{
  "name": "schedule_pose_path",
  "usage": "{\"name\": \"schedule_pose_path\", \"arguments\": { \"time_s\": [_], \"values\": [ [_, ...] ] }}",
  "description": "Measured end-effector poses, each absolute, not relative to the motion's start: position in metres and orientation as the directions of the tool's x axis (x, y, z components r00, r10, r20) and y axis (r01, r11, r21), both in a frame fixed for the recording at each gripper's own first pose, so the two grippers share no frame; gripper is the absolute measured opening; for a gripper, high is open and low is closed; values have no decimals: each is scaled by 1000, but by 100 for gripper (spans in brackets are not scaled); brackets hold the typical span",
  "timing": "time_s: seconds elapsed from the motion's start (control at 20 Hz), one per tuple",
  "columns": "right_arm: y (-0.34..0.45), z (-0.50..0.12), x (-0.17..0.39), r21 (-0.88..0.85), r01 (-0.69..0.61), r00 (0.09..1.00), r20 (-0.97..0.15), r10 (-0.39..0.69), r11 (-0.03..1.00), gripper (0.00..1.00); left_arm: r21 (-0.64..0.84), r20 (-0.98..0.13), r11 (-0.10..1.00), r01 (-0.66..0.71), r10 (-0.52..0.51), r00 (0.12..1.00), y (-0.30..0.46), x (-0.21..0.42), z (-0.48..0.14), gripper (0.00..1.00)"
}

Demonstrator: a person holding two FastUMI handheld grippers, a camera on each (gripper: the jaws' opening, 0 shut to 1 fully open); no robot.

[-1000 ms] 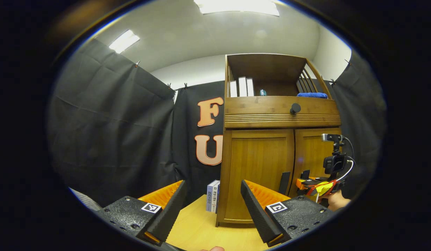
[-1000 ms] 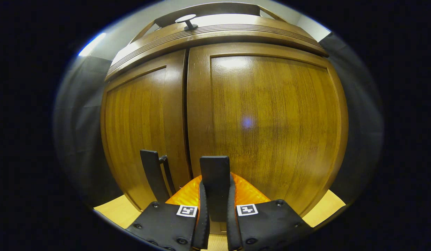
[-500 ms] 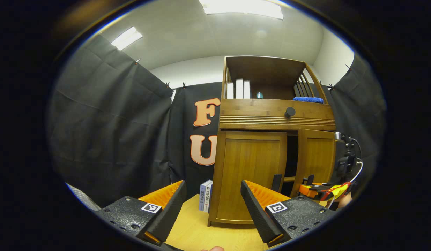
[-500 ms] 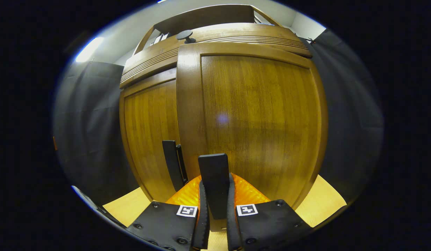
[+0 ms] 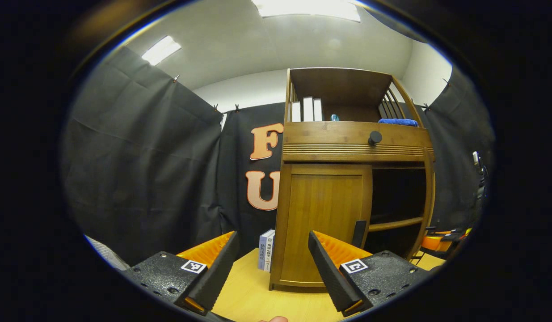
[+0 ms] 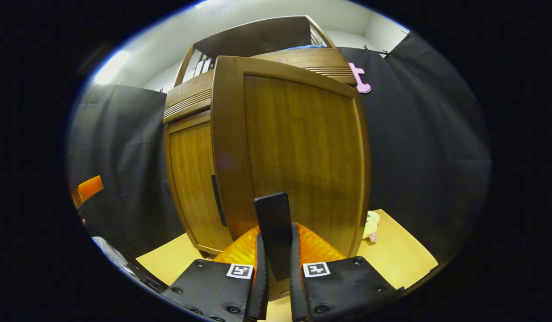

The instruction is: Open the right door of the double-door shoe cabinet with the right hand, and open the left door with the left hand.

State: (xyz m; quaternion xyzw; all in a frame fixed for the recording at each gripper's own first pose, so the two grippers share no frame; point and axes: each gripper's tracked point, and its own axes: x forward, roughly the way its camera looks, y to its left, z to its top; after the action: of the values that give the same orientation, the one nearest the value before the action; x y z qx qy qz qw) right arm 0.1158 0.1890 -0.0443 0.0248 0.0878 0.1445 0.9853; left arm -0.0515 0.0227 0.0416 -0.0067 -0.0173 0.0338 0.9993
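On the bench (image 5: 249, 295), the right gripper (image 6: 276, 264) pinches the right door's handle (image 6: 273, 223), door swung wide. Left gripper (image 5: 271, 268) gapes near the closed left door (image 5: 322, 223).

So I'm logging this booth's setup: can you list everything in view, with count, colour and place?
Cabinet: one, brown wood, on the table.
Right door: one, brown, swung open.
Left door: one, brown, shut.
Door handles: two, black, one per door.
Knob: one, black, on the drawer front.
Books: two, pale, left of the cabinet.
Cloth: one, blue, on the upper shelf.
Table: one, light wood.
Left tool: open, facing the left door.
Right tool: shut on the right door's handle.
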Motion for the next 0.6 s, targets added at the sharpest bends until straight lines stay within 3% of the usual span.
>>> {"name": "schedule_pose_path", "arguments": {
  "time_s": [0.1,0.35,0.55,0.6],
  "values": [
    [171,-41,102,74,-269,947,-164,277,960,23,-20,37,998,-52,53,998,13,-49,41,94],
    [147,-37,85,75,-250,953,-159,259,965,23,-26,46,1000,-11,12,999,-8,-47,41,94],
    [128,-33,77,66,-242,954,-165,249,968,31,-34,39,999,6,-5,999,-18,-47,34,94],
    [120,-31,74,63,-231,958,-162,238,971,27,-37,36,999,7,-6,999,-19,-46,32,94]
  ]
}}
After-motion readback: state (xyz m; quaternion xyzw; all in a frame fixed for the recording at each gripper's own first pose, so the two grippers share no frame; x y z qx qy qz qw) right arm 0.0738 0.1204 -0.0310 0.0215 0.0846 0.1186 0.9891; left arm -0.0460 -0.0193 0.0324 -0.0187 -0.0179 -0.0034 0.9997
